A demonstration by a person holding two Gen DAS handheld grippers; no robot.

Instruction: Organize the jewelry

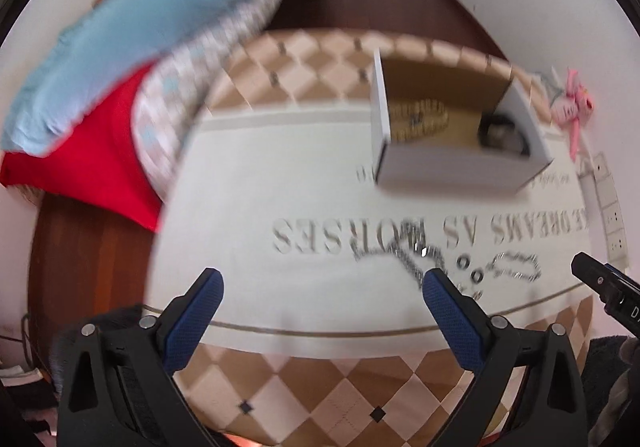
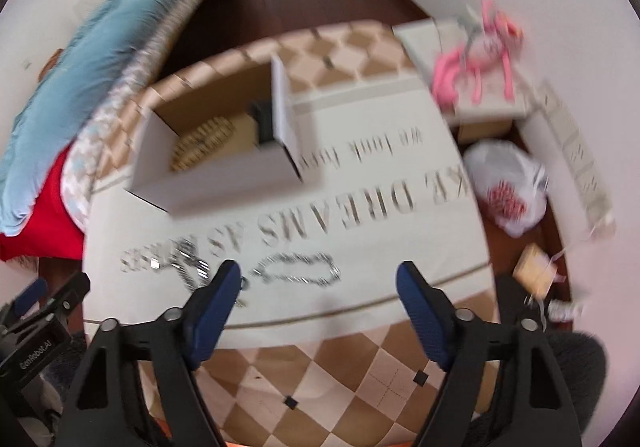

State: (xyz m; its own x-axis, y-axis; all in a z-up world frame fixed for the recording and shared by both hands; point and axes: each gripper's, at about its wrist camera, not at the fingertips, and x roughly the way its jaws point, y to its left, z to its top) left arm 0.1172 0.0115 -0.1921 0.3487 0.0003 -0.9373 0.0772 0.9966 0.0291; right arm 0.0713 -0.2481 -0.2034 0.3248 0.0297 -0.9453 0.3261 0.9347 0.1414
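Silver chain bracelet [image 2: 298, 269] lies lengthwise left-right between open right gripper [image 2: 320, 287]

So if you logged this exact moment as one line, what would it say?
left gripper: open, empty | right gripper: open, empty | silver chains: on cloth, near both | white box: open, beyond chains

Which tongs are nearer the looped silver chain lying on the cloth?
Right, as far as the blur allows. The right tongs hang open just short of the looped chain, nearly centred on it. The left tongs sit off to its left; the chain lies beyond their right finger.
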